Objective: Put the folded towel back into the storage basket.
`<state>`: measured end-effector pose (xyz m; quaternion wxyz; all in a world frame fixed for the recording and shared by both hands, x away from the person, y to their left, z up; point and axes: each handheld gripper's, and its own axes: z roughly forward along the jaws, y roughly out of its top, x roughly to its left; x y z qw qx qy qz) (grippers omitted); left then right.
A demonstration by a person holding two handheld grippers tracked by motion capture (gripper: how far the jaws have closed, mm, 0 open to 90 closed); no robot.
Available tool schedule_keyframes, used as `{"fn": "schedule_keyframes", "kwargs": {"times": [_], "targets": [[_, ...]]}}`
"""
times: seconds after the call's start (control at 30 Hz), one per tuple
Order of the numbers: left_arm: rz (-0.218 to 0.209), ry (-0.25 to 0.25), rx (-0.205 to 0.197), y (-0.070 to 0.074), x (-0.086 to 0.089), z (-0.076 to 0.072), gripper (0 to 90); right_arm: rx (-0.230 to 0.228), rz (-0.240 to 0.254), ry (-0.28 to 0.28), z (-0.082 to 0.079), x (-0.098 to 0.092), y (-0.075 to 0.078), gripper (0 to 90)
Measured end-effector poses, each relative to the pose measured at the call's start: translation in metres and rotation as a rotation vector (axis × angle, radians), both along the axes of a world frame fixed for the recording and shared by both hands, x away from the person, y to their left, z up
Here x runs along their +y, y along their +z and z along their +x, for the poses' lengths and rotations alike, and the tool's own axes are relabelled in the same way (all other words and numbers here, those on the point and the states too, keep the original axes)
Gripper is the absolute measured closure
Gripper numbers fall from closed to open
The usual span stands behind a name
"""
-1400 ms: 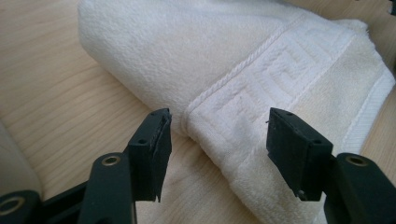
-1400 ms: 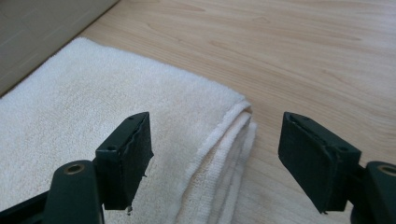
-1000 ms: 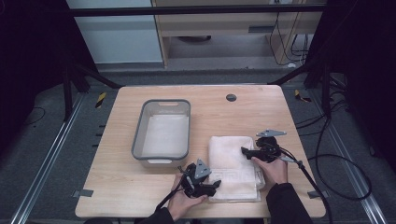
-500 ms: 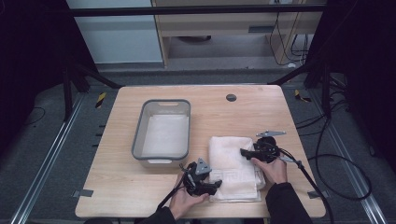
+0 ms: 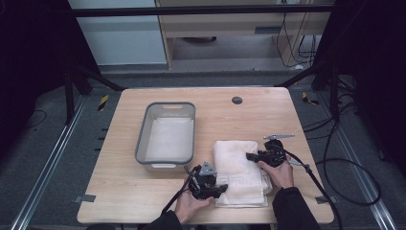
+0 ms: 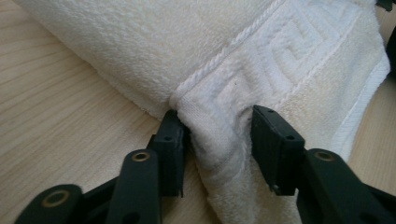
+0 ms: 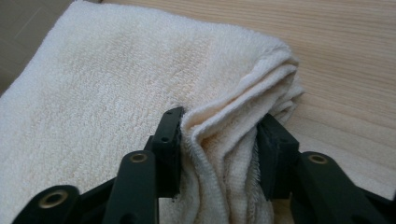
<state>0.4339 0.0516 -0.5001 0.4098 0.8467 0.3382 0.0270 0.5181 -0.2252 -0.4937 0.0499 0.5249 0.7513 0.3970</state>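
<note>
towel (image 5: 240,171), folded and cream-white, lies on the wooden table (image 5: 268,110) in the lower middle of the high view, just right of the grey bin (image 5: 167,136) (a white cloth lines its bottom). left gripper (image 5: 221,188) at the towel's lower left edge has its jaws pinched on a bunched fold by the patterned border (image 6: 261,60). right gripper (image 5: 249,156) at the towel's right edge is clamped on a ridge of stacked layers.
</note>
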Motion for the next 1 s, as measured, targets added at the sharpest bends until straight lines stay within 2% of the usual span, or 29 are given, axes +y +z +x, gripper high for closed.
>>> {"fn": "schedule_keyframes", "kwargs": {"times": [0.1, 0.23, 0.33, 0.37, 0.57, 0.83, 0.87, 1.0], "targets": [[-0.010, 0.001, 0.007, 0.000, 0.000, -0.001, 62.5, -0.009, 0.006, 0.009, 0.000, 0.000, 0.001, 64.0], [-0.036, 0.011, 0.026, 0.001, 0.003, 0.000, 70.7, -0.013, 0.021, 0.008, -0.001, 0.000, 0.003, 66.5], [-0.033, 0.013, 0.004, 0.002, 0.003, -0.003, 74.4, -0.023, 0.017, 0.014, -0.002, -0.001, 0.006, 67.2], [-0.030, 0.010, -0.007, 0.002, 0.003, -0.004, 74.8, -0.024, 0.020, 0.015, -0.003, 0.000, 0.007, 67.3], [-0.042, 0.013, -0.011, 0.004, 0.004, -0.005, 76.4, -0.052, 0.004, 0.018, -0.007, 0.000, 0.015, 67.4], [-0.063, 0.003, -0.026, 0.011, 0.008, -0.008, 76.8, -0.082, 0.014, 0.015, -0.013, 0.000, 0.025, 67.5], [-0.068, 0.000, -0.037, 0.013, 0.010, -0.009, 76.9, -0.102, 0.014, 0.014, -0.015, 0.000, 0.030, 67.6], [-0.085, -0.003, -0.055, 0.022, 0.014, -0.010, 77.0, -0.128, 0.029, 0.007, -0.021, 0.000, 0.039, 67.6]]}}
